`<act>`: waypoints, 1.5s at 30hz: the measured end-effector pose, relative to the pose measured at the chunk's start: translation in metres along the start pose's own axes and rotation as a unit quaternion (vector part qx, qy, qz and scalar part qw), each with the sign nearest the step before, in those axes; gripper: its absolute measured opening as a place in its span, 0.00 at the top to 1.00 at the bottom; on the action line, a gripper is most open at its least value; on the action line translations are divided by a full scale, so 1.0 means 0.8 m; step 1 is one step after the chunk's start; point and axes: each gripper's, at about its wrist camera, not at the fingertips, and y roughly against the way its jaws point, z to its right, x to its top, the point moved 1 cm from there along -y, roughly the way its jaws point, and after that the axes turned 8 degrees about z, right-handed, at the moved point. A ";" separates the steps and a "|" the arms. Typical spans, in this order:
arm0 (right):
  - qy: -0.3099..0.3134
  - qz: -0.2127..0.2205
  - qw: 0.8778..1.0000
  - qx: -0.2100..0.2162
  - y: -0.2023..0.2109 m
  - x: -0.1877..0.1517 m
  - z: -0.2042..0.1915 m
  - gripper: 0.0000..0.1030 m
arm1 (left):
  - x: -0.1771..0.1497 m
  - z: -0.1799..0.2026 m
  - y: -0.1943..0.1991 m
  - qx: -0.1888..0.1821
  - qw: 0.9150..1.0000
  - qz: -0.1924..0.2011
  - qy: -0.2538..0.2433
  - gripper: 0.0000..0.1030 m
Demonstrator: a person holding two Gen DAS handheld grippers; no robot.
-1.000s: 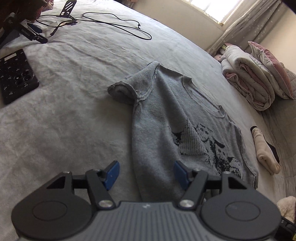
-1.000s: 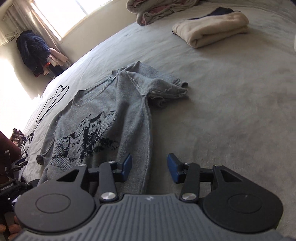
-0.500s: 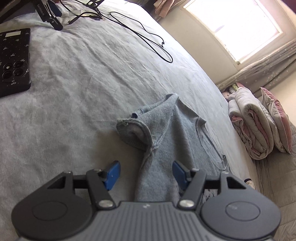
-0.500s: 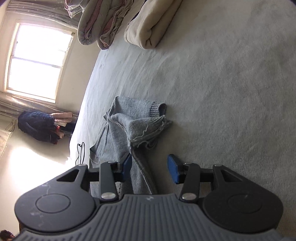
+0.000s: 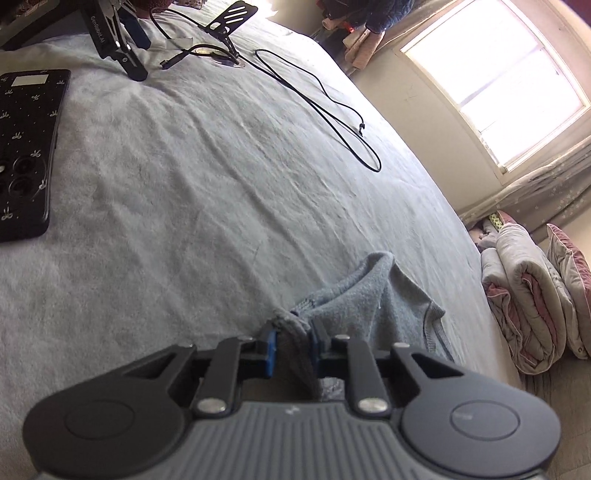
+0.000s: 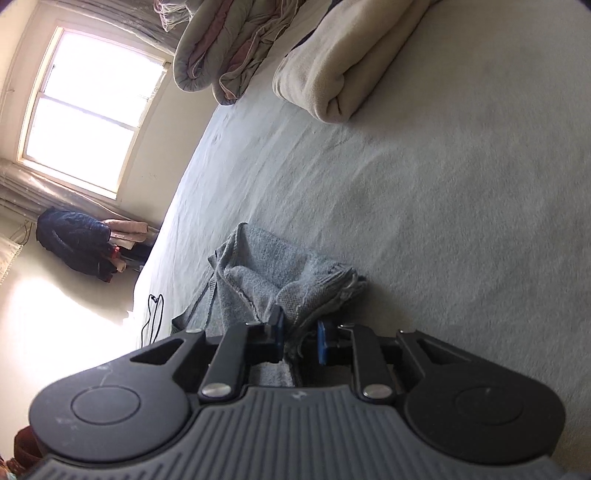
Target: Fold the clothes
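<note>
A grey knitted sweater (image 5: 373, 306) lies on the grey bed cover (image 5: 207, 192). In the left wrist view its short sleeve is bunched up, and my left gripper (image 5: 292, 349) is shut on the sleeve edge between the blue pads. In the right wrist view the other sleeve of the sweater (image 6: 266, 269) is crumpled, and my right gripper (image 6: 300, 341) is shut on its edge. Most of the sweater's body is hidden behind the gripper bodies in both views.
A black phone case (image 5: 24, 151), a black cable (image 5: 325, 110) and a stand (image 5: 229, 22) lie at the far left of the bed. A folded cream garment (image 6: 343, 70) and rolled quilts (image 6: 221, 48) (image 5: 524, 306) sit toward the window side.
Both grippers came down to the sweater's sleeves and went from open to shut on the sleeve edges. The sleeves are now pinched up between the pads.
</note>
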 end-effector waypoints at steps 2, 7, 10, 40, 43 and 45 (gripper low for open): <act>0.030 0.022 0.999 -0.008 0.008 0.005 -0.004 0.84 | 0.004 0.001 0.002 0.005 1.000 0.020 0.001 0.87; 0.099 0.080 0.992 -0.022 0.021 0.016 -0.010 0.86 | 0.020 0.011 0.024 0.018 0.995 0.098 -0.030 0.88; 0.120 0.091 0.988 -0.019 0.021 0.017 -0.009 0.86 | 0.024 0.016 0.031 0.027 0.990 0.125 -0.056 0.88; 0.069 -0.085 0.994 0.000 0.071 -0.077 -0.018 0.56 | -0.082 0.009 0.100 -0.046 0.987 -0.129 -0.086 0.60; 0.080 -0.110 0.991 0.007 0.082 -0.097 -0.024 0.56 | -0.093 0.007 0.111 -0.061 0.984 -0.142 -0.090 0.61; 0.091 -0.124 0.988 0.008 0.089 -0.111 -0.027 0.56 | -0.099 0.004 0.118 -0.068 0.983 -0.149 -0.088 0.64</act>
